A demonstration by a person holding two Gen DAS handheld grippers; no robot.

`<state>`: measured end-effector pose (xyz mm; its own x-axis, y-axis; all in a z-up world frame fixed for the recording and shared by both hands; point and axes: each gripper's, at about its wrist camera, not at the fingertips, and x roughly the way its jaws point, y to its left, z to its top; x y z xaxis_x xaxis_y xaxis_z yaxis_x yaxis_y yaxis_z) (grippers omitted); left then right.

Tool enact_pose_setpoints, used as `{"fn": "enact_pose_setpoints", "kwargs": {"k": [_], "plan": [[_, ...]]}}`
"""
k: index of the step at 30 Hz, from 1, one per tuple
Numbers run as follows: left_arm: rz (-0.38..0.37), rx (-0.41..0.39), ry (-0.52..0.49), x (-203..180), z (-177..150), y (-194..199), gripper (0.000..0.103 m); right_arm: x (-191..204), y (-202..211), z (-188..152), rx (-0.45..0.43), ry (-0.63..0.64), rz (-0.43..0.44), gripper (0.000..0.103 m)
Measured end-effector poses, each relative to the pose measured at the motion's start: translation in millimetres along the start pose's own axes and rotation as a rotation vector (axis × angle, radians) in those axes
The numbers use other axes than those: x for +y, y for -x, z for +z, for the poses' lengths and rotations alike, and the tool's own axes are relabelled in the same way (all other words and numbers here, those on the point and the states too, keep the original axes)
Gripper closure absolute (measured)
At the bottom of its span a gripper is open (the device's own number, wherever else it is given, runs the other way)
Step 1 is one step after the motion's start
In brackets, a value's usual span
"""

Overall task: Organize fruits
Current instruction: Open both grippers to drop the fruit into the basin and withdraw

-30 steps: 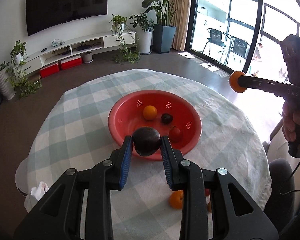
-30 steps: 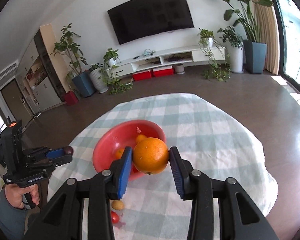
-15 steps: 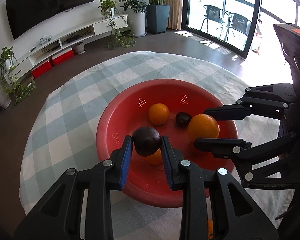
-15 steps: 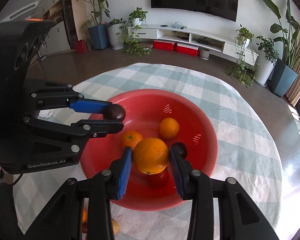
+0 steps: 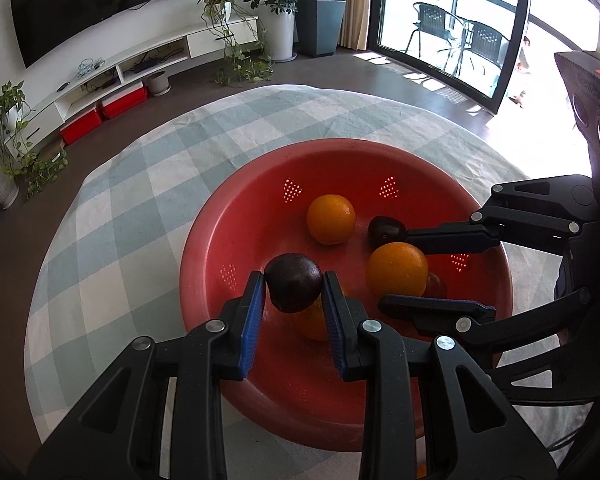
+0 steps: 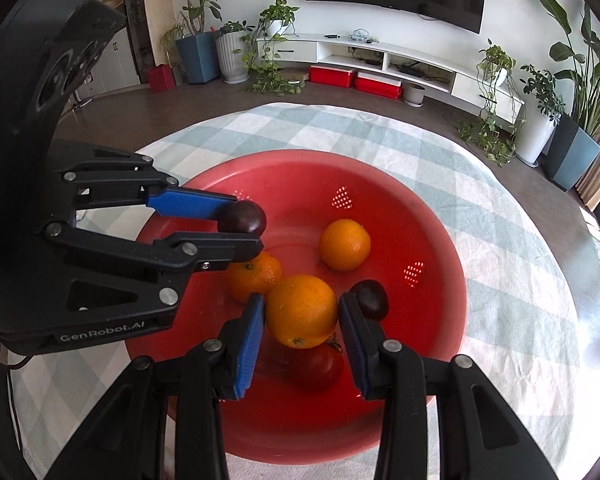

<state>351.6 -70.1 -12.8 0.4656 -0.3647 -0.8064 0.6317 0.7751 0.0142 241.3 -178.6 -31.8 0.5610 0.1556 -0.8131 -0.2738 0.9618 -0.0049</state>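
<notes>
So we're at the drop-off step — both grippers are loaded and hanging over the red bowl (image 6: 440,240), nothing let go yet. Left gripper (image 5: 294,294) is clamped on a dark purple fruit (image 5: 294,282), jaws pinched in tight on its sides. Right gripper (image 6: 302,314) has its jaws a bit wider and squeezed onto a big orange (image 6: 302,310), blue pads flat against both flanks.

Our guess for the next move: ease each one lower until the fruit is nearly on the bowl floor, then let the jaws spread so nothing bounces. The tricky bit is that it's crowded right underneath — a red tomato-looking fruit (image 6: 318,364) sits directly below the held orange, and a smaller orange (image 6: 258,276) is just under the left gripper's tip. Dropping straight onto those would probably send things rolling, so a little sideways nudge toward bare bowl seems smart.

Fruit-wise, the held orange is bright, pebbly-skinned, stem dimple facing down. The dark one is smooth and glossy, roundish.

Further back in the bowl there's another dark fruit (image 6: 370,298) just beside the right gripper's tip, and another orange (image 6: 344,244) sitting alone near the far wall. The bowl rests on a checked tablecloth (image 6: 400,140).
</notes>
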Motion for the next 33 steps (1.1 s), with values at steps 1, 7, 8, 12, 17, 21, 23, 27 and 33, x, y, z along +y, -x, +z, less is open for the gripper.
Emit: {"fn": "enact_pose_setpoints", "kwargs": {"k": [1,7,8,12,17,21,23,27,33], "plan": [[-0.003,0.003,0.0,0,-1,-1,0.076,0,0,-1,0.003,0.0,-0.003,0.062],[-0.012,0.003,0.003,-1,-1,-1,0.075,-1,0,-5,0.008,-0.01,-0.008,0.061],[-0.012,0.003,0.003,-2,-2,-1,0.075,-1,1,-6,0.007,-0.013,-0.006,0.061],[-0.009,-0.013,0.008,-4,-2,5,0.052,-2,9,-9,-0.006,-0.019,-0.005,0.061],[-0.008,-0.036,0.003,-9,-3,18,0.039,-2,28,-15,-0.04,-0.041,0.0,0.061],[-0.01,-0.082,0.001,-15,-13,46,0.021,0,59,-28,-0.103,-0.061,0.013,0.052],[-0.021,-0.104,0.001,-18,-24,63,0.011,0,79,-40,-0.144,-0.092,0.04,0.043],[-0.044,-0.112,-0.025,-34,-58,92,0.006,8,118,-72,-0.222,-0.14,0.114,0.03],[-0.061,-0.139,-0.051,-57,-115,129,0.004,40,138,-128,-0.228,-0.153,0.156,0.029]]}}
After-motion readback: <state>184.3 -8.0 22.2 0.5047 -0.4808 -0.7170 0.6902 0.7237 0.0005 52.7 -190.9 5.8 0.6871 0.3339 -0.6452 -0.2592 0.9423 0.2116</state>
